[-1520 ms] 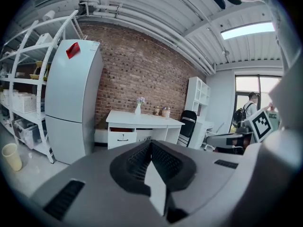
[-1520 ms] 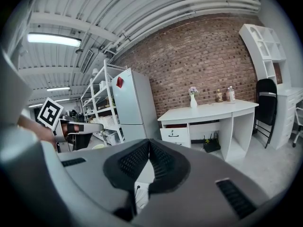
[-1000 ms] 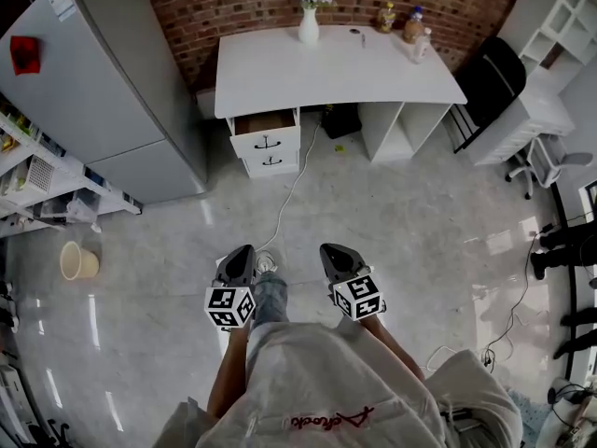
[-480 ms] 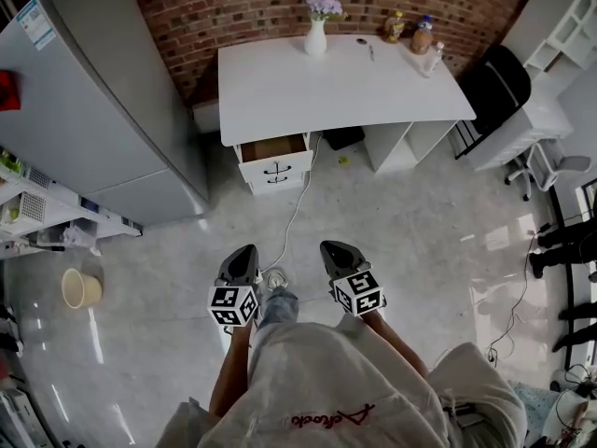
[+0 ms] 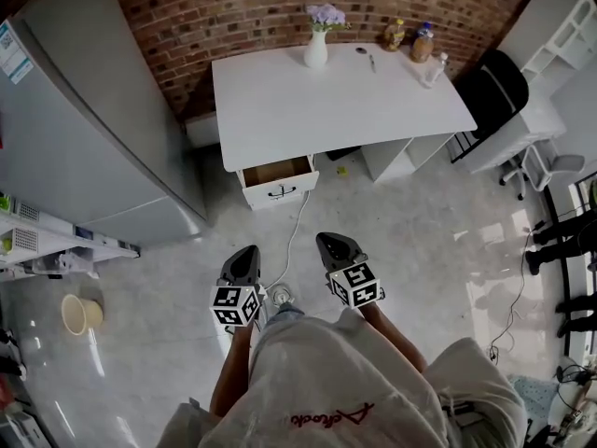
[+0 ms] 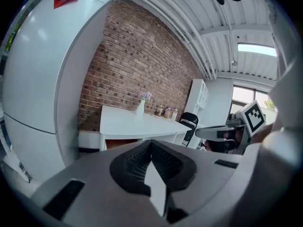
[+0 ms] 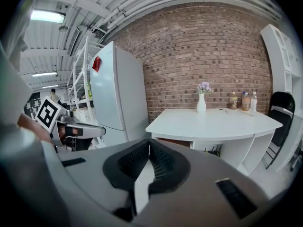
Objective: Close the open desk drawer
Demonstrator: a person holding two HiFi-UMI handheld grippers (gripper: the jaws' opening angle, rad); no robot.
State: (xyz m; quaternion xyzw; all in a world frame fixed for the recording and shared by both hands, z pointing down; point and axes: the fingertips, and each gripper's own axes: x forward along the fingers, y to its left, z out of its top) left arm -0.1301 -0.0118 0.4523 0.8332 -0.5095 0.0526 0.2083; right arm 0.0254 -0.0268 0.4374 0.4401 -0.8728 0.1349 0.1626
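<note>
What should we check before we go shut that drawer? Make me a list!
1. Drawer pulled out under the desk: ok.
2. Left gripper shut and empty: ok.
3. Right gripper shut and empty: ok.
4. Near enough to push the drawer front: not ok, bare floor lies between.
5. Walking path free: not ok, a white cable trails across the floor from the desk toward the person's feet.

View along the left claw: jaws pressed together, nothing between them. Ahead, a white counter stands against a brick wall, with a drawer open beneath its left end and a vase of flowers on top. Refrigerator at left; right claw at right.
</note>
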